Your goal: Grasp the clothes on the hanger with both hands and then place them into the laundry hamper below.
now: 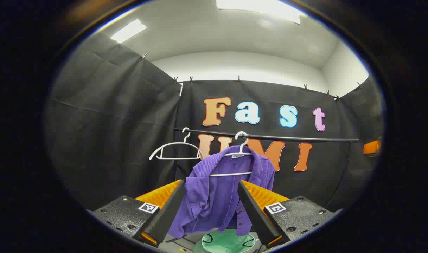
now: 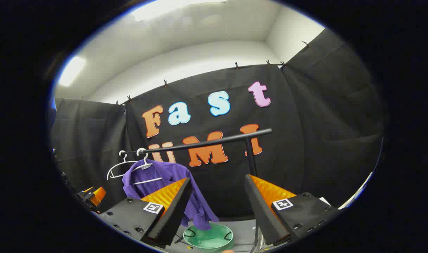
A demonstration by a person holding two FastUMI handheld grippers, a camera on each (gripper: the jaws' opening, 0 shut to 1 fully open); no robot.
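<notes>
in the left gripper view the left claw (image 1: 210, 211) stands with its two fingers wide apart, gripping nothing; the lower part of the purple shirt (image 1: 219, 196) shows in the gap between them, but whether the cloth touches either finger i cannot tell. just below the claw's gap, under the shirt's hem, sits the round green laundry hamper (image 1: 228, 242) on the floor. the shirt hangs slack and lopsided on a white hanger (image 1: 240, 154), one shoulder slipping down on the claw's left side. beyond, that hanger hooks over a black rail (image 1: 298, 138), and an empty white hanger (image 1: 175, 149) hangs on the same rail, up and to the left of the claw.

in the right gripper view the right claw (image 2: 217, 207) is likewise spread wide and holds nothing. the hamper lies low in its gap, and the shirt hangs to the claw's left, partly behind the left finger. the rail runs above, with its upright post rising behind the right finger.
</notes>
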